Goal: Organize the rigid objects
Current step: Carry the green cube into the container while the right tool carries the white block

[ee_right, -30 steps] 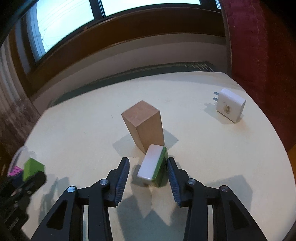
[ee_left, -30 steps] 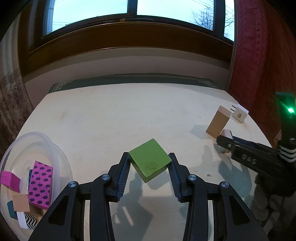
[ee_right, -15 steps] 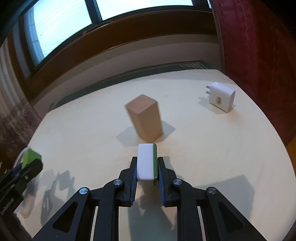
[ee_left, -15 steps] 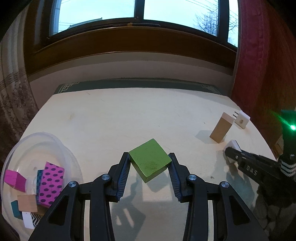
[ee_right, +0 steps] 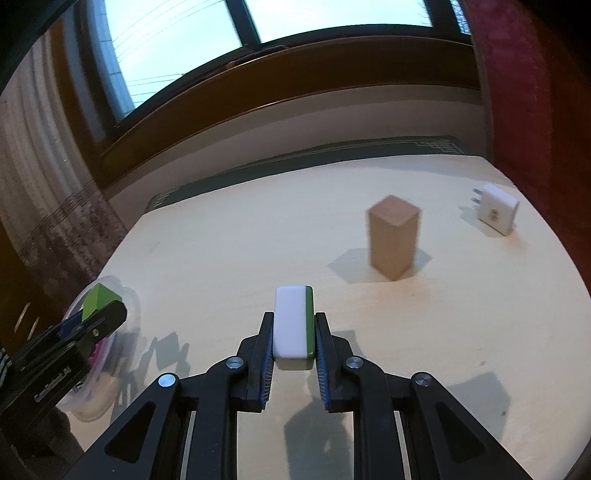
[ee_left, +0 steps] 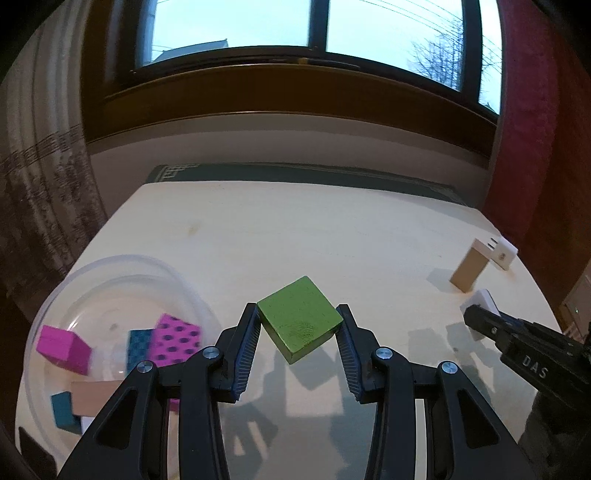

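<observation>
Left gripper (ee_left: pixel 298 345): clamping green cube (ee_left: pixel 298 320) above table (ee_left: pixel 295 229), beside clear bowl (ee_left: pixel 122 264). Right gripper (ee_right: pixel 293 349): pinching white-green tile (ee_right: pixel 293 326) aloft. Advised: carrying level over bowl rim, lowering before releasing.

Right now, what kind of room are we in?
Probably a room at home: a pale wooden table by a big window, a red curtain beside it, toy blocks in a clear bowl.

Green cube (ee_left: pixel 298 319) – glossy paint, faintly mottled. Tile (ee_right: pixel 293 326) – smooth white face, green back, plastic-like sheen. Tall block (ee_right: pixel 393 236) bare matt wood. Bowl (ee_left: pixel 122 264) clear plastic (glossy rim). Table (ee_left: pixel 295 236) pale matt wood. Gripper fingers (ee_left: pixel 245 345) black plastic, ribbed pads.
</observation>
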A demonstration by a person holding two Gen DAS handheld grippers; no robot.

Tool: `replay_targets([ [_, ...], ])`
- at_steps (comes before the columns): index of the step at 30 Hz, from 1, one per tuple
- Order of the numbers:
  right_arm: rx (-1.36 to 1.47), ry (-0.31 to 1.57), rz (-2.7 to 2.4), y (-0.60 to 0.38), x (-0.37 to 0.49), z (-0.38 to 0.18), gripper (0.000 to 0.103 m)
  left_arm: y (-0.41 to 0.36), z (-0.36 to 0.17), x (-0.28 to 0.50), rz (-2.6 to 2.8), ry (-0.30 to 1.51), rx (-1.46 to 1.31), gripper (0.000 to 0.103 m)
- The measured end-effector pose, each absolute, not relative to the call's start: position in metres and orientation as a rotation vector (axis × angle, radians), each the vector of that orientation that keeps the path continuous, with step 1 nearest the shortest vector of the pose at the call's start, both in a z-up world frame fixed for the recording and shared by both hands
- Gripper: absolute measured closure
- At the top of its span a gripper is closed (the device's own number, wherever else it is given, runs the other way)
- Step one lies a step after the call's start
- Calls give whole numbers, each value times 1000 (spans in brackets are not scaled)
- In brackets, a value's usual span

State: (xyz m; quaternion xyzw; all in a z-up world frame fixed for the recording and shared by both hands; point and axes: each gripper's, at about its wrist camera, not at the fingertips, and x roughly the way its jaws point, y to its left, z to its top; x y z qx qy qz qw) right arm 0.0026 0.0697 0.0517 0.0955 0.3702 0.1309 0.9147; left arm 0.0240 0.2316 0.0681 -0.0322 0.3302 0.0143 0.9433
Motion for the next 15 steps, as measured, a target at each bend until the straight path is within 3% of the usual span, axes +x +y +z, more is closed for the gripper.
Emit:
replay_targets([
  [15,145,755,373,118,-7,62,83,285,63,13,114,668,-110,60],
])
